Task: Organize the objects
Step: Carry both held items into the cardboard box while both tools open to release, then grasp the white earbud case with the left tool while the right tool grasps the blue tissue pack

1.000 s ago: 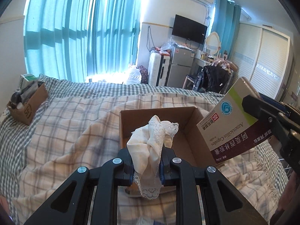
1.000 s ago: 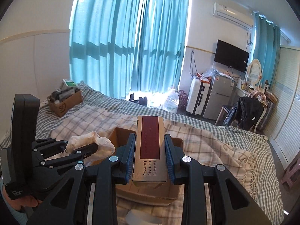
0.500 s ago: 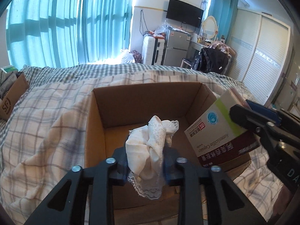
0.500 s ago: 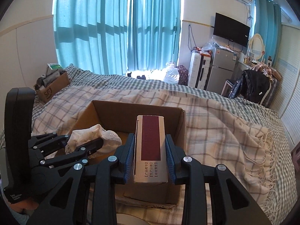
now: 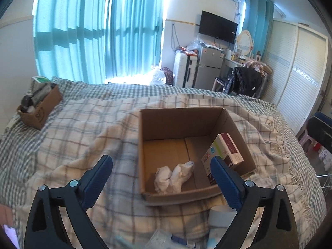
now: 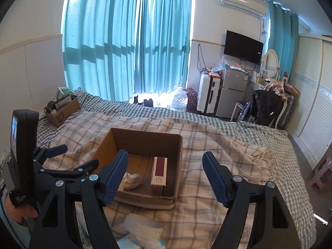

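Cloth (image 5: 174, 176), medicine box (image 5: 224, 153) dropped into carton (image 5: 182, 122); claws opening.

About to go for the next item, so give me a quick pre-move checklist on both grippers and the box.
1. Left gripper free of the cloth: ok, jaws opening, nothing between them.
2. Right gripper free of the medicine box: ok, jaws opening, empty.
3. White cloth inside the cardboard box: ok.
4. Medicine box inside it: ok, against the right wall.
5. Next item identified near the front edge: cannot tell, blurred.
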The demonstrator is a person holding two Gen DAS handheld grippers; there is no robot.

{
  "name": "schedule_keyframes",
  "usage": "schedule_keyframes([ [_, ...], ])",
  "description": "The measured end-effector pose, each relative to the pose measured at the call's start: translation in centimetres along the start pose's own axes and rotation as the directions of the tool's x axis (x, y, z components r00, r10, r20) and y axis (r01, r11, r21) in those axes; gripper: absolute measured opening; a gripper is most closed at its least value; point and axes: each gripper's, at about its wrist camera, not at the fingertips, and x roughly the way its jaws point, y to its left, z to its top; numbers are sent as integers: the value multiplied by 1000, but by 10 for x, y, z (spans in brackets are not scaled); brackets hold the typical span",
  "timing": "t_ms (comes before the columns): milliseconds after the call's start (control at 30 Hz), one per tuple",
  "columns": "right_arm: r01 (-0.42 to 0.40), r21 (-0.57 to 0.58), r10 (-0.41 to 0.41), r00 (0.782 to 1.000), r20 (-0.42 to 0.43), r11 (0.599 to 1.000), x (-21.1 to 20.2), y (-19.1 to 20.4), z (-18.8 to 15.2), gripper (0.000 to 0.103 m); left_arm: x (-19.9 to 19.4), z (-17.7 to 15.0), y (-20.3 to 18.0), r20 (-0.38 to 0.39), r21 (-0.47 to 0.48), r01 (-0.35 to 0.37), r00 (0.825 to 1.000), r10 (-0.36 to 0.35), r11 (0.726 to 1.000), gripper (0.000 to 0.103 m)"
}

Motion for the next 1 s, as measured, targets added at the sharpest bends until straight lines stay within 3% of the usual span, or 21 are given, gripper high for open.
schedule_keyframes([
  [167, 7, -14, -6, 1000, 16, 1000, -47, 11, -9, 90, -42, -14, 12, 22, -9, -34, 999, 34, 999, 103],
  [300, 1, -30, -1, 1000, 13, 1000, -74, 26, -31, 94, -67, -34, 22, 35, -23, -50, 998, 51, 998, 103],
  [533, 10, -37, -11, 999, -38, 999, -73, 50, -89, 103, -86, -89, 44, 48, -92, -93, 994, 98, 991, 103],
  [767, -1, 0, 1, 992, -128, 1000, -31, 57, -145, 103, -55, -142, 50, -51, -113, -129, 991, 124, 985, 103],
  [1000, -7, 17, 10, 980, -200, 1000, 3, 60, -167, 103, -14, -186, 39, -184, -51, -125, 976, 113, 991, 103],
])
